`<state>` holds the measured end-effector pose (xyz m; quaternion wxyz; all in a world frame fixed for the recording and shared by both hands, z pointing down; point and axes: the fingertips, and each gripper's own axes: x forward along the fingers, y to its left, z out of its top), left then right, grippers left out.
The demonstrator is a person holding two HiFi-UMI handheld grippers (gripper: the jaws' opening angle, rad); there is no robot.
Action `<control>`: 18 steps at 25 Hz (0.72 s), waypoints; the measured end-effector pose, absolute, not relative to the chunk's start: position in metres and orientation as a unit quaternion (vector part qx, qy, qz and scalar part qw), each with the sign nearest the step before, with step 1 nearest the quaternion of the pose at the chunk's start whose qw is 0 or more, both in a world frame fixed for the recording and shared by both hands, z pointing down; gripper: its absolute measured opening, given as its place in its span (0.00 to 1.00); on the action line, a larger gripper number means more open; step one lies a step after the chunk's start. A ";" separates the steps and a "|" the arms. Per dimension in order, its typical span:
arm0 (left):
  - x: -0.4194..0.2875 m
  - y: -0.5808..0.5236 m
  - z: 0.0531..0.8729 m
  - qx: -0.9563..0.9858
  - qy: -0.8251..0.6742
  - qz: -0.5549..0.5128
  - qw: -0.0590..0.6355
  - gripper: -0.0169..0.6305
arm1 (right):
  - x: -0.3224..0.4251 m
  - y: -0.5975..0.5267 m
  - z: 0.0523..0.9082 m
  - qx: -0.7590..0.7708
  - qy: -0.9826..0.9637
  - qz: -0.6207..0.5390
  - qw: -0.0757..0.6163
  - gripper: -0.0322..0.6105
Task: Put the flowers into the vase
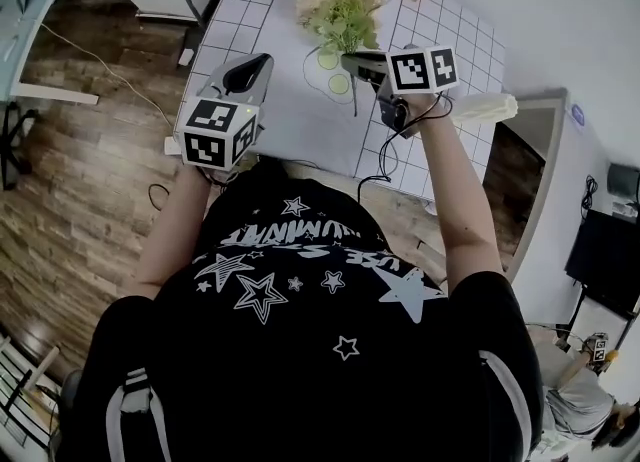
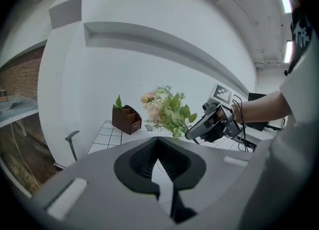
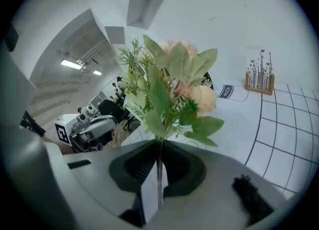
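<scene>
Right gripper [image 3: 158, 194], nearest the lens: jaws pinch the thin stem of the flowers [image 3: 174, 84], and the bunch is held up over the gridded table [image 1: 440, 40]; left gripper [image 2: 167, 184] is pressed together, empty. Risk, as I judge it: the top-heavy bunch could swivel or slip on that one slim stem, and I can pick out no vase for certain. Legible: "milk" on a table label [image 3: 225, 92]; the shirt [image 1: 300, 290] print is unreadable.

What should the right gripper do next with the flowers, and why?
Probably hold the grip and find the vase first: the right gripper is shut on the stem of the flowers, and no vase shows clearly in any view.
</scene>
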<state>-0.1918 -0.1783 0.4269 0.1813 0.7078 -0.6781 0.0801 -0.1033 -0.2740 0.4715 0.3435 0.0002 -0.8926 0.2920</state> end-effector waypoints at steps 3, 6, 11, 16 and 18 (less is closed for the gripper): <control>-0.183 -0.169 0.416 0.706 -0.683 0.074 0.171 0.04 | -0.098 -0.260 0.449 -0.005 -0.908 0.280 0.313 0.12; -0.172 -0.161 0.405 0.705 -0.687 0.064 0.164 0.04 | -0.091 -0.247 0.430 -0.011 -0.919 0.266 0.290 0.12; -0.150 -0.147 0.387 0.702 -0.694 0.049 0.150 0.04 | -0.076 -0.232 0.392 -0.013 -0.944 0.238 0.230 0.12; -0.124 -0.126 0.380 0.702 -0.695 0.043 0.150 0.04 | -0.056 -0.217 0.370 -0.010 -0.955 0.235 0.183 0.12; -0.117 -0.124 0.377 0.703 -0.694 0.043 0.151 0.04 | -0.052 -0.214 0.361 -0.021 -0.957 0.232 0.171 0.12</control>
